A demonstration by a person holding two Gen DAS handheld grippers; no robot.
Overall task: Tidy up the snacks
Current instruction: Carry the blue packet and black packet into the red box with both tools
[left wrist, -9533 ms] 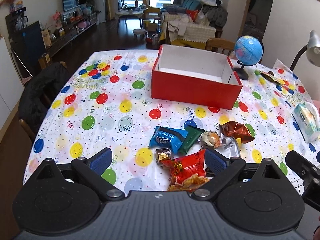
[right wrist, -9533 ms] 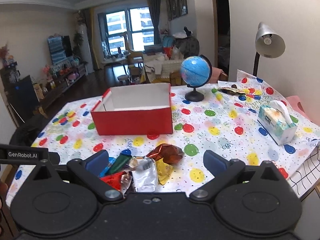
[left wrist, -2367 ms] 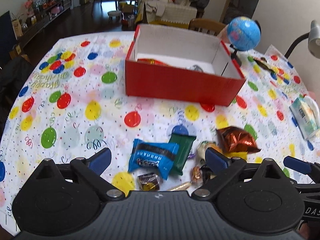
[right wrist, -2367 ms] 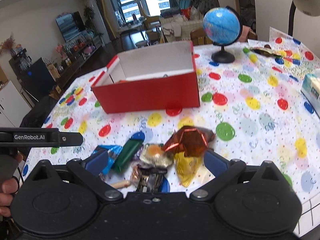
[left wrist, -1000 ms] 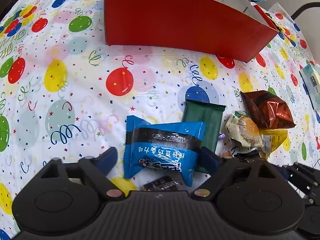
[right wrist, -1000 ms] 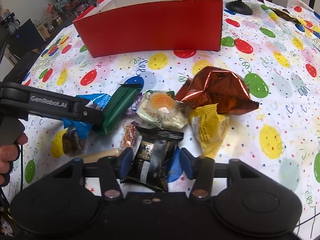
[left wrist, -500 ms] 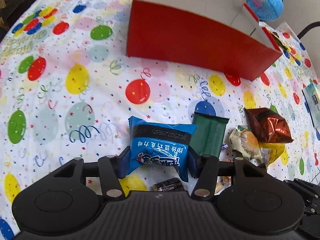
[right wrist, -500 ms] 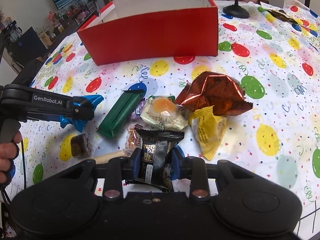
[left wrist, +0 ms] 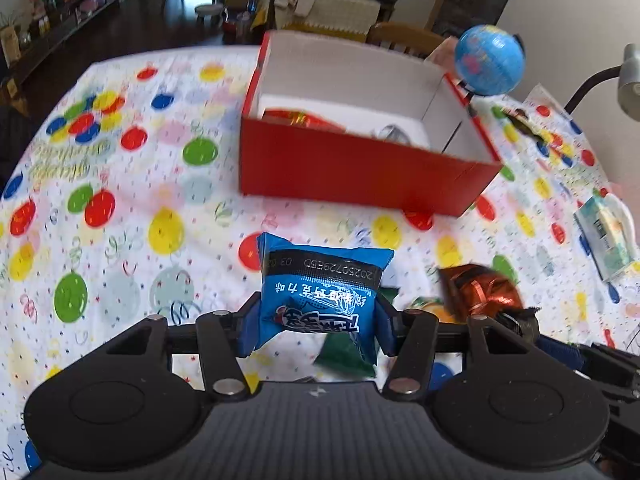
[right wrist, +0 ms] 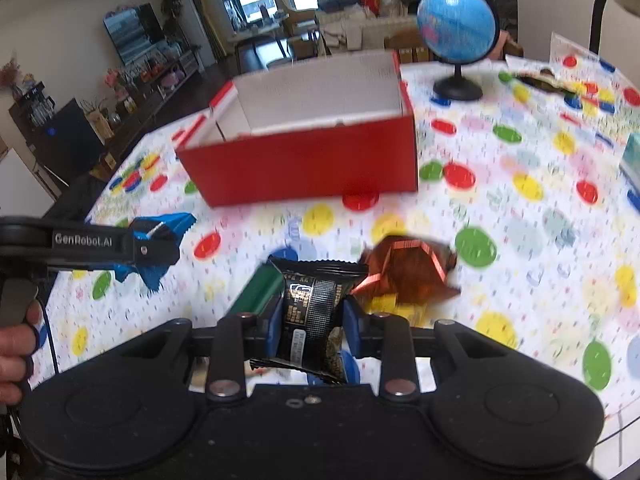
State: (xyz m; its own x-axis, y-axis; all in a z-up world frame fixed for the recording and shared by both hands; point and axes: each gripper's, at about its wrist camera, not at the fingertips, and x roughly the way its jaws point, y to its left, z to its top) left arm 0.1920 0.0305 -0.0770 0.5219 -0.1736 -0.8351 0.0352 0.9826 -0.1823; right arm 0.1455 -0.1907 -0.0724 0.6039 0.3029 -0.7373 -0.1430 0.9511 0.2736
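Left gripper (left wrist: 318,322): clamped on blue snack packet (left wrist: 320,292), both pads pressed into its sides, clear of the tablecloth (left wrist: 120,240).
Blue snack packet: glossy, black band with printed digits, white script, crimped top edge; sticking up ahead of the pads.
Right gripper (right wrist: 310,322): clamped on black snack packet (right wrist: 312,300).
Black snack packet: dark foil, gold lettering, white label near the bottom, squeezed narrow.
Red box (left wrist: 360,168): well ahead of both grippers, open, white inside, a red wrapper and something silvery lying in it.
Loose snacks: green bar (right wrist: 256,290) just left of right gripper, copper foil bag (right wrist: 404,272) just right and ahead.
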